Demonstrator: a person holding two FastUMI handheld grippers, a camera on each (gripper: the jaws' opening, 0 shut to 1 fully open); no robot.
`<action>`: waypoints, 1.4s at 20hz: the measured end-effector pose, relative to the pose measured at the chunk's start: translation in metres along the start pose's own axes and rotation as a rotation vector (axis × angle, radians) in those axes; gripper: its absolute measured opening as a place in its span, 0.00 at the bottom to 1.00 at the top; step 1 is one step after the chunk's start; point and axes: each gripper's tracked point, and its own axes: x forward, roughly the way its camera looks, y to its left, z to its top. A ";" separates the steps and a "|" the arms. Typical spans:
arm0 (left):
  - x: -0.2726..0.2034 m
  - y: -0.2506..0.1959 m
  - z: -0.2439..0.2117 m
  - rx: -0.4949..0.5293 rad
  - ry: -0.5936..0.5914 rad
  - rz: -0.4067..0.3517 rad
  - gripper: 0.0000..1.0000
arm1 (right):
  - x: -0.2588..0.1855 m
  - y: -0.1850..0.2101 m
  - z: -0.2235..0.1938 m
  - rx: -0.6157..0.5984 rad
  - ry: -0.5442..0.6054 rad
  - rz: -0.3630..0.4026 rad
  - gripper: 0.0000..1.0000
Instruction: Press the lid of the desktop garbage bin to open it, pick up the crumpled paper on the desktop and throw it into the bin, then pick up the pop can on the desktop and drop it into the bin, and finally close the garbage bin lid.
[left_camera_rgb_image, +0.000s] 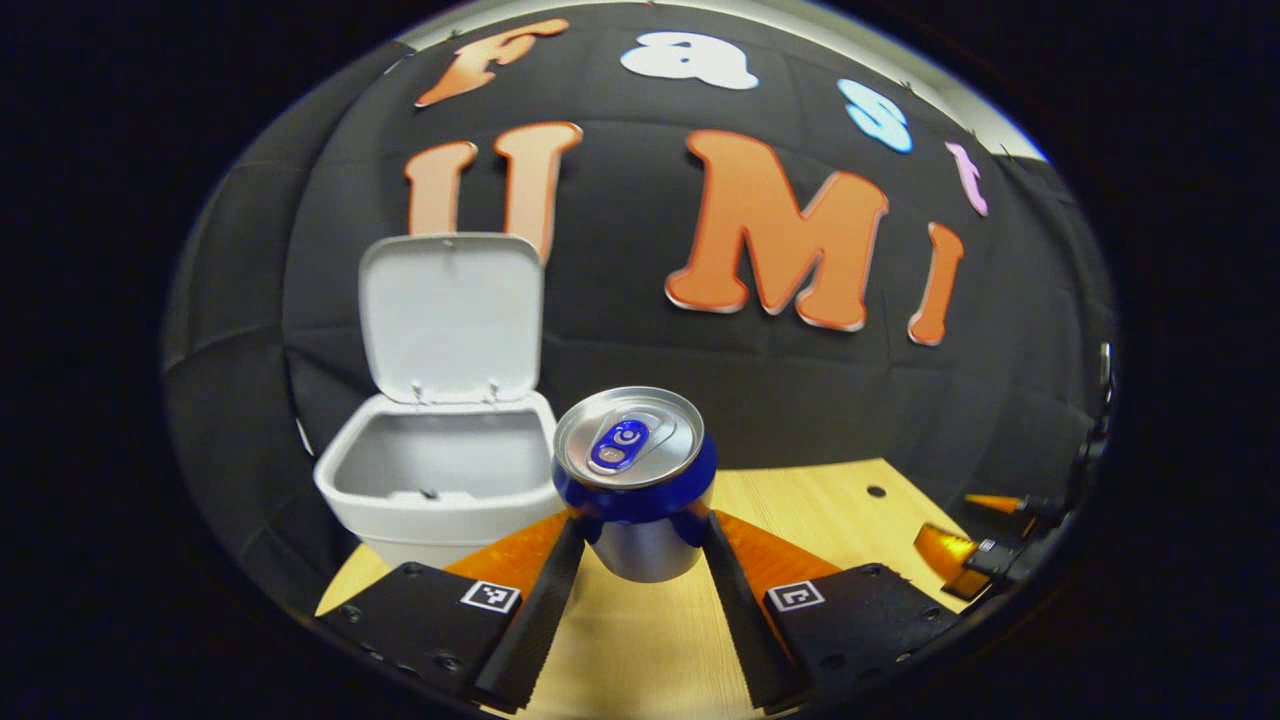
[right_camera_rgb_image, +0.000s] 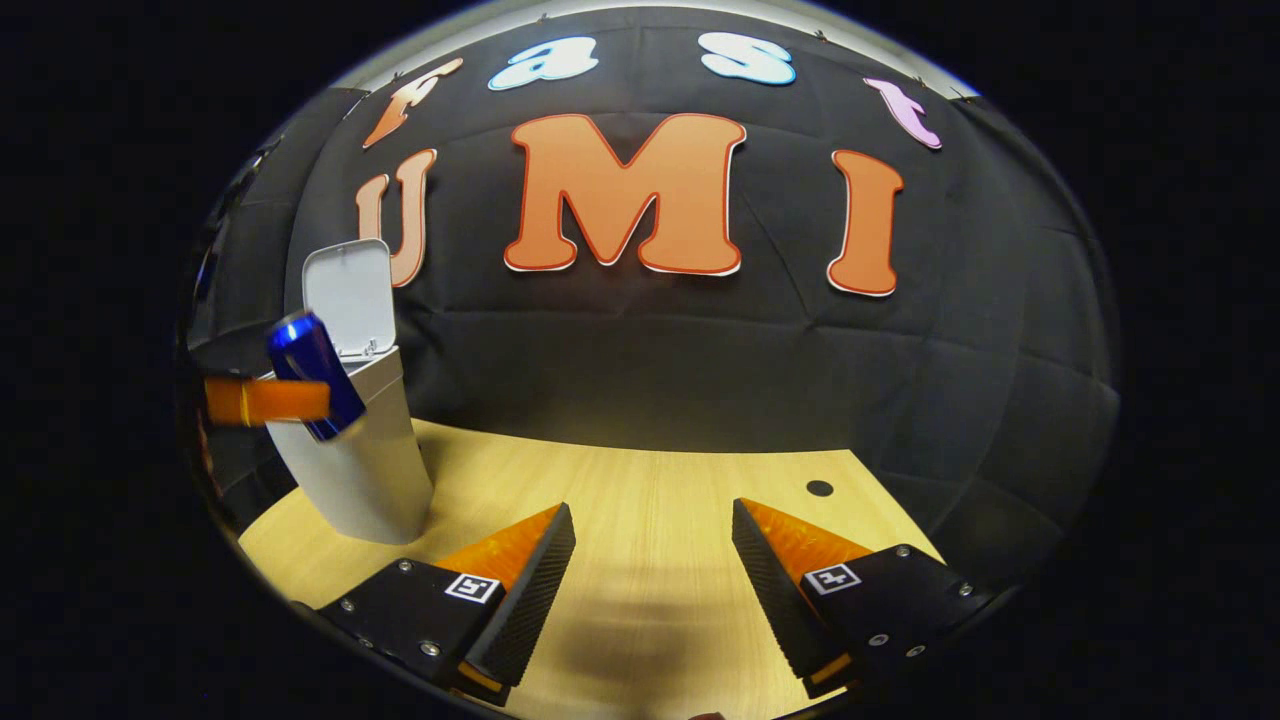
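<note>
The pop can (left_camera_rgb_image: 634, 480) stands upright, squeezed in the left gripper (left_camera_rgb_image: 634, 575), just right of the open bin (left_camera_rgb_image: 440, 480); the right gripper (right_camera_rgb_image: 650, 580) gapes empty.

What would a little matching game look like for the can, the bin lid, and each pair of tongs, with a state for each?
Things:
1. pop can
2. bin lid
3. left tongs
4. right tongs

States:
A. standing up, open
B. apart, nothing between them, over the table
C. lifted off the table, near the bin
D. closed on the can

Pairs: 1-C, 2-A, 3-D, 4-B
</note>
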 end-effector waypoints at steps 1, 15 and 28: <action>-0.006 0.015 0.008 -0.024 -0.021 0.027 0.74 | 0.002 0.004 0.000 0.006 0.001 0.014 0.95; 0.095 0.127 -0.036 -0.100 0.137 0.267 0.76 | 0.000 -0.023 -0.001 -0.002 -0.006 0.000 0.95; 0.070 0.122 -0.033 -0.087 0.140 0.239 0.93 | -0.004 -0.031 -0.009 0.015 0.003 -0.026 0.95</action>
